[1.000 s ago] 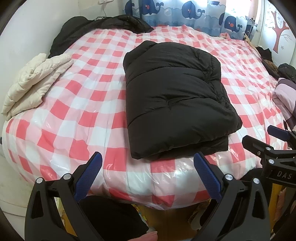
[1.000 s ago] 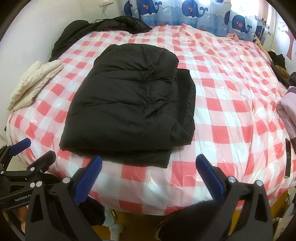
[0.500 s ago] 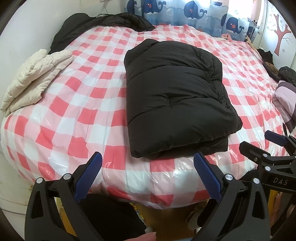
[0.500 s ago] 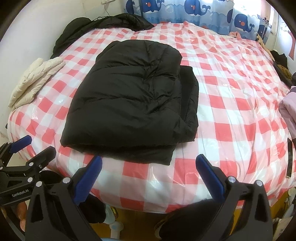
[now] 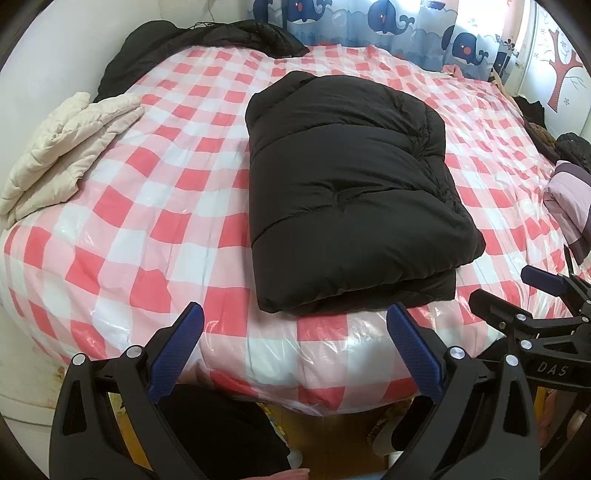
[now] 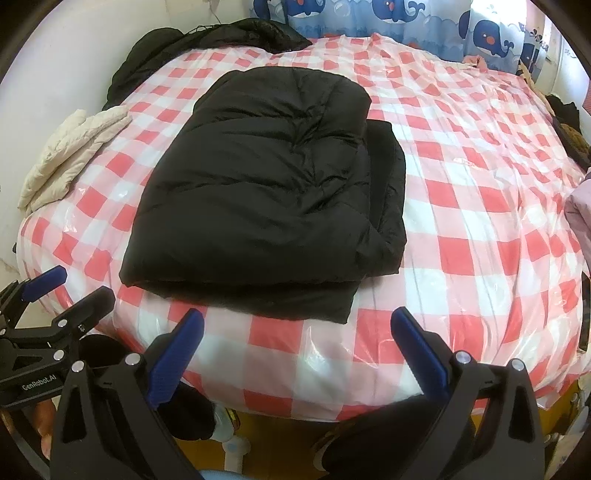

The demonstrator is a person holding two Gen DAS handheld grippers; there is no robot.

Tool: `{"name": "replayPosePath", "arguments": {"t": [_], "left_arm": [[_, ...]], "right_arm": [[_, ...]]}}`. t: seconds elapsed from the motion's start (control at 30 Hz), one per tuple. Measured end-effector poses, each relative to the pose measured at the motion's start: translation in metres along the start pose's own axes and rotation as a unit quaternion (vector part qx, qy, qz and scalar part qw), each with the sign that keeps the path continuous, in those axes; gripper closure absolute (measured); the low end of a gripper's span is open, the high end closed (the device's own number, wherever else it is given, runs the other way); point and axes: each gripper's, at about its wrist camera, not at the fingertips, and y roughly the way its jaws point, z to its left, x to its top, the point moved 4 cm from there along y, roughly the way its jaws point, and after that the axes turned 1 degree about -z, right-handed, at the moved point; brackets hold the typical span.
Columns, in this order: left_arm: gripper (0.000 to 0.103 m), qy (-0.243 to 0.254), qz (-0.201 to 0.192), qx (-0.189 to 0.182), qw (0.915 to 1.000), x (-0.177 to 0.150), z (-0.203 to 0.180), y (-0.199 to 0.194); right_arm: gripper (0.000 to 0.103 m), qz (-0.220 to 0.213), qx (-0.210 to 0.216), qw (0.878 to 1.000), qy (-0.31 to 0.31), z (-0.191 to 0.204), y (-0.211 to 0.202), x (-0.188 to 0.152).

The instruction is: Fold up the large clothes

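On right tool (image 5: 532, 291), "DAS", on left tool (image 6: 62, 291), "GenRobot.AI"

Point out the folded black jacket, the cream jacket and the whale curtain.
black jacket (image 6: 258, 192), right wrist view, middle of top layer.
cream jacket (image 5: 62, 147), left wrist view, middle of pile.
whale curtain (image 5: 388, 26), left wrist view, a whale print.

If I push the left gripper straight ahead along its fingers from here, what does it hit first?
Probably the near edge of the folded black jacket, just beyond the open left gripper. If the line runs low, the plastic-covered checked bedspread comes first; depth is unclear.
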Motion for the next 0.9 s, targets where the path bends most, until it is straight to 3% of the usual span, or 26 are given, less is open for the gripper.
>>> {"name": "replayPosePath", "arguments": {"t": [0.9], "left_arm": [[0.008, -0.005, 0.001, 0.002, 1.0, -0.0003, 0.0028, 0.0082]], "right_arm": [[0.005, 0.012, 0.008, 1.0, -0.002, 0.0051, 0.0084, -0.0051]]}}
